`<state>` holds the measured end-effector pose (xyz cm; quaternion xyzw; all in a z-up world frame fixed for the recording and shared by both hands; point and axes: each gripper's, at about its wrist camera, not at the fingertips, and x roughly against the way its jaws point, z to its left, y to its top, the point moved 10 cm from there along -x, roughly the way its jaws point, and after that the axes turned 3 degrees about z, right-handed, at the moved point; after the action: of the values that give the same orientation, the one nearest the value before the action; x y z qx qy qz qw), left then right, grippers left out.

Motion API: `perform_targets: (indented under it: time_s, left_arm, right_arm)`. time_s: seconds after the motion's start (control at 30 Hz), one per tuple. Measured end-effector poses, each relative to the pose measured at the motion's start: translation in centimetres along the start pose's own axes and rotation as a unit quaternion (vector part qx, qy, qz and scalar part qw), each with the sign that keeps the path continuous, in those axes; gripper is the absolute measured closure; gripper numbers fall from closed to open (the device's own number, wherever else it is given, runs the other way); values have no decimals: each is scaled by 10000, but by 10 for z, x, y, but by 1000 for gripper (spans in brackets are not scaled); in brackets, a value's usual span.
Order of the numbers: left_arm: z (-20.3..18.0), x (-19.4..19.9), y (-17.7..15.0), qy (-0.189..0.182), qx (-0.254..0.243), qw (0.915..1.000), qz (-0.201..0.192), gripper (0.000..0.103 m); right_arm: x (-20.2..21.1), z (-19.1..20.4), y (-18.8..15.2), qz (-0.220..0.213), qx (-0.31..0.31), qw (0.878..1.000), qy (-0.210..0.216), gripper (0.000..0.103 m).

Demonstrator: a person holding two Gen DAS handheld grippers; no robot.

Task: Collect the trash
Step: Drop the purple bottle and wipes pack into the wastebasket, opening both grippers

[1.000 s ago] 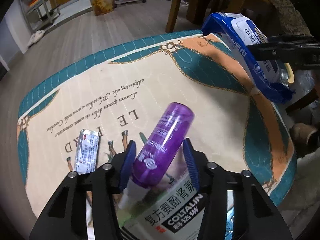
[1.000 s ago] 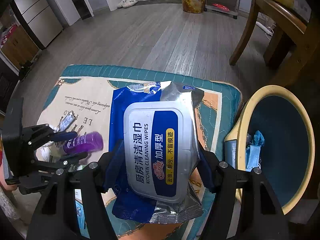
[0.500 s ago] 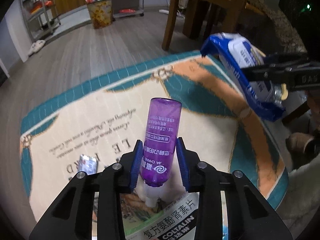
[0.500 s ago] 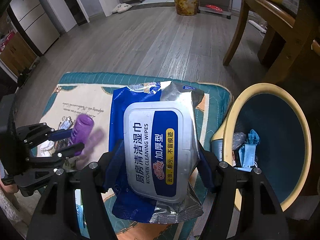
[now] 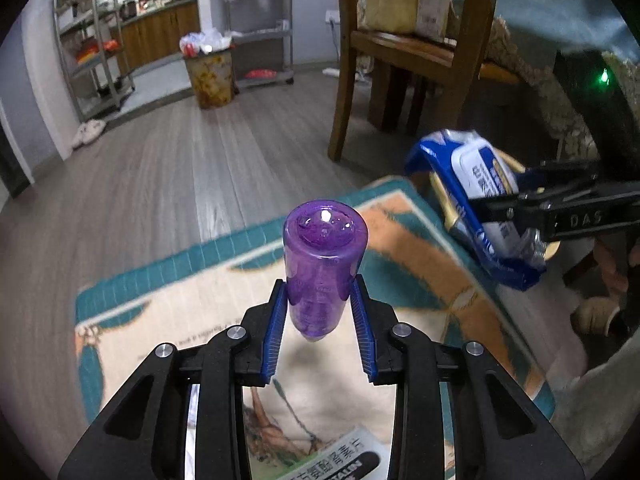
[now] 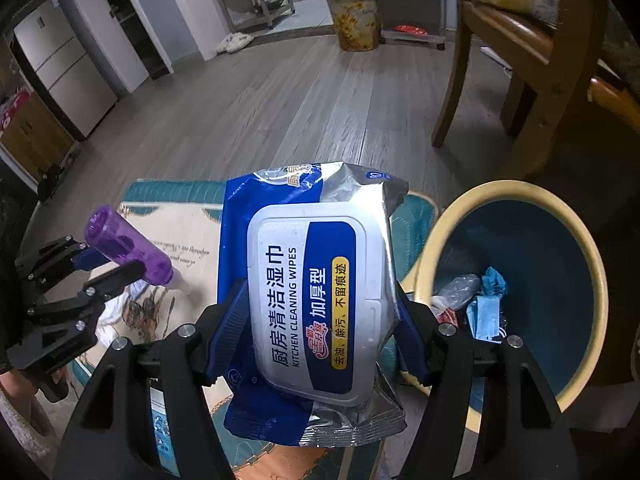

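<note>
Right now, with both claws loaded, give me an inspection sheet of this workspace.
Surface: patterned mat with teal border, on grey wood floor.
Job's things: purple bottle and wipes pack, both lifted; yellow-rimmed bin beside the mat, already holding trash.
Clutter: printed box and white scrap on the mat.
Grippers: left claw has just been closing, bottle clamped; right claw grips the pack.
Cables: a white one near the far wall.
Surroundings: wooden chair, shelves, second full bin.

The bin (image 6: 516,196) is open on top. A wooden chair (image 6: 516,60) stands close behind it.
</note>
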<state>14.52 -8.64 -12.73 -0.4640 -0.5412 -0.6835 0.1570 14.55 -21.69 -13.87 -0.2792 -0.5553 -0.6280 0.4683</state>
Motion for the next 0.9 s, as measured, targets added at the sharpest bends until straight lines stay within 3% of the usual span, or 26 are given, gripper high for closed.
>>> perform_targets:
  time_s: [0.17,0.53,0.9]
  left_arm:
    - [-10,9,24,76,-39,9998,-174,69]
    - [-74,0,66,-229,-333,9984,-400,69]
    - [-157,-30,92,-804,-618,9939,-438,69]
  right_arm:
    - [26,-21,1,-205,-203,9996,-81,37]
    - [62,-92,-1,-488,-796,9952,-296,37]
    - [68,-180,-22,-416,-1441,9854,-804,37]
